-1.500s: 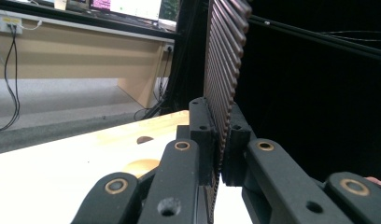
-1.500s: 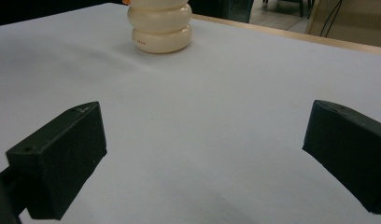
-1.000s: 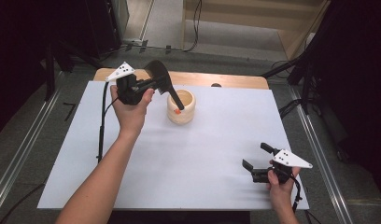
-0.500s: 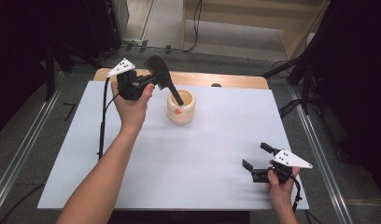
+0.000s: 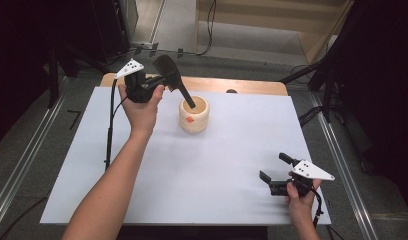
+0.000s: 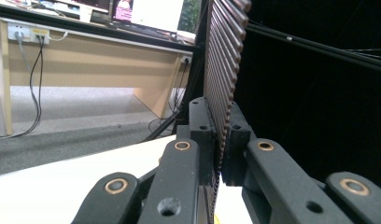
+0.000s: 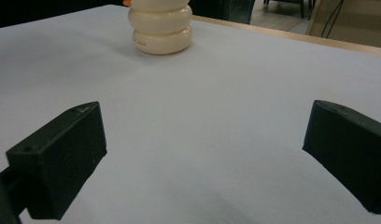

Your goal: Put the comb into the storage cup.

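A white sheet (image 5: pixel 202 165) covers most of the wooden table (image 5: pixel 252 86), whose bare edge shows along the far side. Toward the far middle of the sheet stands a cream ribbed holder (image 5: pixel 194 115), stacked in rounded rings, with a small orange mark on its side; the right gripper view shows the same holder (image 7: pixel 161 27) well ahead of that gripper's jaws. The left gripper (image 5: pixel 157 90) is raised above the far left part of the sheet, just beside the holder, and its jaws are clamped on the broad ribbed end of a dark spatula (image 5: pixel 174 82). The spatula slants down to the right, and its narrow end sits inside the holder's mouth. In the left gripper view the ridged spatula (image 6: pixel 223 70) rises straight up, pinched between the two black jaws. The right gripper (image 5: pixel 277 172) rests low near the right front corner of the sheet, well apart from the holder, its jaws spread wide with nothing between them
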Tool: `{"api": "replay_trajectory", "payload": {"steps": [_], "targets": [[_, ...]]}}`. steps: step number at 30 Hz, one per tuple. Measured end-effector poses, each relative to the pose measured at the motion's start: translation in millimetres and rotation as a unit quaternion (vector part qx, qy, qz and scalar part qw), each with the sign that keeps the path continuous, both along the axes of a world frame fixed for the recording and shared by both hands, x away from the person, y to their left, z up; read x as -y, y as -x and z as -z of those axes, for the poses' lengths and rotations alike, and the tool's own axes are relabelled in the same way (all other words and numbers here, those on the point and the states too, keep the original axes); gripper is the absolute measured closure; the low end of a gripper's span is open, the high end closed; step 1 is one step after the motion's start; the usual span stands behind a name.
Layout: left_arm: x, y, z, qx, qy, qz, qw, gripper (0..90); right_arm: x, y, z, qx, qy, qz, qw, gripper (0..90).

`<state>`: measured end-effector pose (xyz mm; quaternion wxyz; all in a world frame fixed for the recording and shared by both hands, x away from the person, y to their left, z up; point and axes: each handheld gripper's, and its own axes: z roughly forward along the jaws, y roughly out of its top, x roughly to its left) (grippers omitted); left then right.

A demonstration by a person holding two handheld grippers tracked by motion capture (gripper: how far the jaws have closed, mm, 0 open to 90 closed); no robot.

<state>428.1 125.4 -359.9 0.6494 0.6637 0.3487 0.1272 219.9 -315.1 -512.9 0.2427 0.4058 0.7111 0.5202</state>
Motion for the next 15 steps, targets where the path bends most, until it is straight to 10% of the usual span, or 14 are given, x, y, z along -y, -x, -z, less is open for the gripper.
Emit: {"api": "replay_trajectory", "payload": {"steps": [15], "targets": [[7.8, -6.2, 12.9, -0.008, -0.01, -0.007, 0.9999, 85.6, 0.5, 0.1, 0.0, 0.002, 0.0, -0.002, 1.0, 0.0]]}}
